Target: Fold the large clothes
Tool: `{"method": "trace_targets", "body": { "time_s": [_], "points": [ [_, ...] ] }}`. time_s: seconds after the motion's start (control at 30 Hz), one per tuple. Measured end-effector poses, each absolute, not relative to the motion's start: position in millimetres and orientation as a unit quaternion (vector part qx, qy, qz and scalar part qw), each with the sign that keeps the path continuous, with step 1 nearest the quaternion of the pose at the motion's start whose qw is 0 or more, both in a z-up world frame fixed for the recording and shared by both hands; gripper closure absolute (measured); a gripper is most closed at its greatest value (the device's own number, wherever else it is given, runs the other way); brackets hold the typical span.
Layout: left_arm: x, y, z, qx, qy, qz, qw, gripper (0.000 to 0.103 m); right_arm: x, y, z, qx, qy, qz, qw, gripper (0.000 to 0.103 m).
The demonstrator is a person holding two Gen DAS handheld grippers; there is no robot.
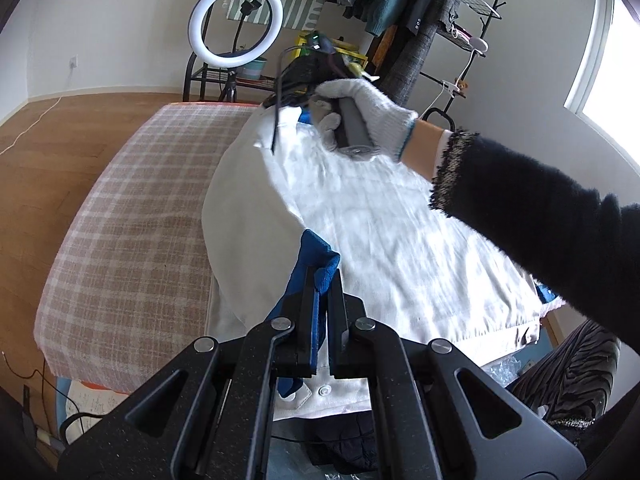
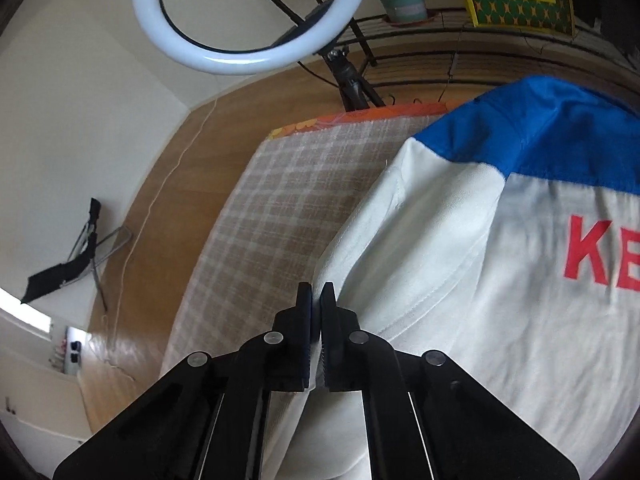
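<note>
A large white jacket with blue parts lies on a table under a pink checked cloth. My left gripper is shut on a blue cuff of a white sleeve, at the jacket's near side. The right gripper, held by a gloved hand, is at the jacket's far end; its fingers are hidden there. In the right wrist view my right gripper is shut on a white fold of the jacket, near its blue shoulder and red letters.
A ring light on a tripod stands beyond the table, also in the right wrist view. A clothes rack with hanging garments stands at the back right. Wood floor lies to the left. Bags and cables lie under the table's near edge.
</note>
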State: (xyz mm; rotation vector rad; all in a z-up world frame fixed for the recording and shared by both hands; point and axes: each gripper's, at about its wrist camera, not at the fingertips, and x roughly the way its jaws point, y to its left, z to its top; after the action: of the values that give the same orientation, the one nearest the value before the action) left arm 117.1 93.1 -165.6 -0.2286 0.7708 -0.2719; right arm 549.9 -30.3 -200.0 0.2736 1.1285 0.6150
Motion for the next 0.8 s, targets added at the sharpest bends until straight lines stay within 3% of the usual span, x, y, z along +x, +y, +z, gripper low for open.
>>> {"method": "trace_targets", "body": {
  "time_s": [0.2,0.37,0.5,0.67,0.77,0.8],
  "points": [
    [100.2,78.6,-167.7,-0.083,0.376,-0.154,0.91,0.103,526.6,-110.6,-170.1,0.159,0.485,0.289,0.81,0.101],
    [90.8,53.6,-175.5,-0.046,0.388,-0.181,0.902,0.103,506.5,-183.6,-196.4,0.161,0.504,0.243,0.813,0.101],
    [84.7,39.7,-179.3,-0.018,0.394,-0.19,0.899,0.103,497.5,-196.7,-222.8,0.137,0.541,0.212,0.802,0.097],
    [78.6,32.6,-184.0,0.011,0.398,-0.193,0.897,0.102,478.7,-202.0,-209.7,0.115,0.531,0.207,0.814,0.096],
    [70.6,28.2,-187.0,0.02,0.401,-0.193,0.895,0.093,457.7,-213.0,-182.7,0.13,0.502,0.23,0.823,0.096],
    [66.0,27.6,-188.0,0.022,0.403,-0.192,0.895,0.079,449.0,-217.7,-174.8,0.134,0.493,0.24,0.825,0.096]
  ]
}}
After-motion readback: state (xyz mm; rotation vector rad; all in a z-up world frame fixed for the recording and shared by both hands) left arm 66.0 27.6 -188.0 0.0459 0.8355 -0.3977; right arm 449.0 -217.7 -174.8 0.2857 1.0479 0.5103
